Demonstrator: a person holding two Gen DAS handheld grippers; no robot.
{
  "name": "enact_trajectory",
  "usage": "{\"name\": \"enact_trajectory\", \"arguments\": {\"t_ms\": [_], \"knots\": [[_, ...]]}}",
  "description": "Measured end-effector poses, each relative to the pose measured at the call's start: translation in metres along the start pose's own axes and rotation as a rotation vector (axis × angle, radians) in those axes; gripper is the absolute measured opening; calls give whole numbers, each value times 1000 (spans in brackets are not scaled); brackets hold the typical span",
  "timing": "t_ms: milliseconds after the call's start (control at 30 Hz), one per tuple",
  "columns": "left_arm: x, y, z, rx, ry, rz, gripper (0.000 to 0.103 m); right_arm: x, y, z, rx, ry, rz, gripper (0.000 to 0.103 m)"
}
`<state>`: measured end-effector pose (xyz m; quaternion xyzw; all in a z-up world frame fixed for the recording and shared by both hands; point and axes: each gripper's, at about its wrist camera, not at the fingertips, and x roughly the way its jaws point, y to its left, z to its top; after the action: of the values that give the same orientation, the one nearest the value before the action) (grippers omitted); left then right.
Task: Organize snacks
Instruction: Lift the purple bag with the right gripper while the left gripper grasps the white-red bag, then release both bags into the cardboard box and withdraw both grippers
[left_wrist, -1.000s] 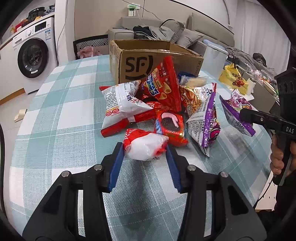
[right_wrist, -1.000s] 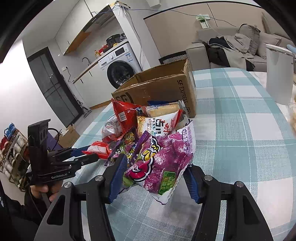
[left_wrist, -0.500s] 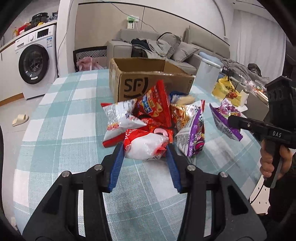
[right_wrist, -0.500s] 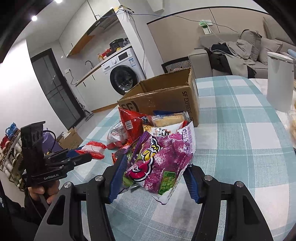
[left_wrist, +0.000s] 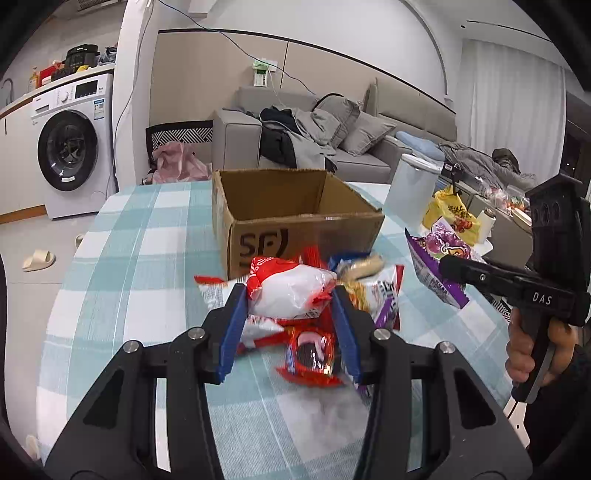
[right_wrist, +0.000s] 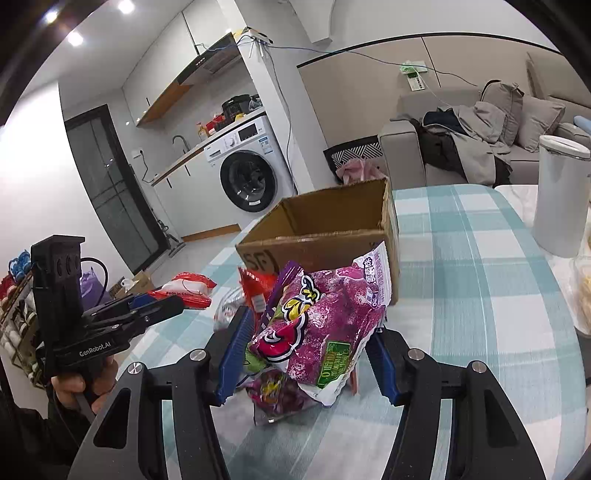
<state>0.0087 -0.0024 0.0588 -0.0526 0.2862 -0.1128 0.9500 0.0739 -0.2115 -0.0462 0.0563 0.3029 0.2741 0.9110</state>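
My left gripper (left_wrist: 290, 302) is shut on a red and white snack bag (left_wrist: 288, 290) and holds it above the table, in front of the open cardboard box (left_wrist: 295, 218). My right gripper (right_wrist: 306, 332) is shut on a purple snack bag (right_wrist: 321, 321), also lifted, with the box (right_wrist: 321, 236) just behind it. The purple bag also shows in the left wrist view (left_wrist: 437, 258), and the red and white bag in the right wrist view (right_wrist: 186, 290). The box looks empty inside. A pile of snack packets (left_wrist: 373, 288) lies on the table before the box.
The table has a teal checked cloth (left_wrist: 147, 258). A white canister (right_wrist: 561, 195) stands at the right edge beside a yellow bag (left_wrist: 450, 212). A red packet (left_wrist: 312, 354) lies under my left gripper. A sofa and a washing machine stand beyond the table.
Both grippers have risen with their bags, which now hang at the height of the box rim. The view into the box has opened up.
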Motion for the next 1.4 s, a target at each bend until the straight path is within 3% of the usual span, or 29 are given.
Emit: {"name": "enact_trajectory", "arguments": {"t_ms": [600,1400], "knots": [[61,9,77,-6,-59,54,43,49,1,67,48,-16,7,60],[162,21,94,18,22,101,44,128,-24,98,140,21,-51,61]]}}
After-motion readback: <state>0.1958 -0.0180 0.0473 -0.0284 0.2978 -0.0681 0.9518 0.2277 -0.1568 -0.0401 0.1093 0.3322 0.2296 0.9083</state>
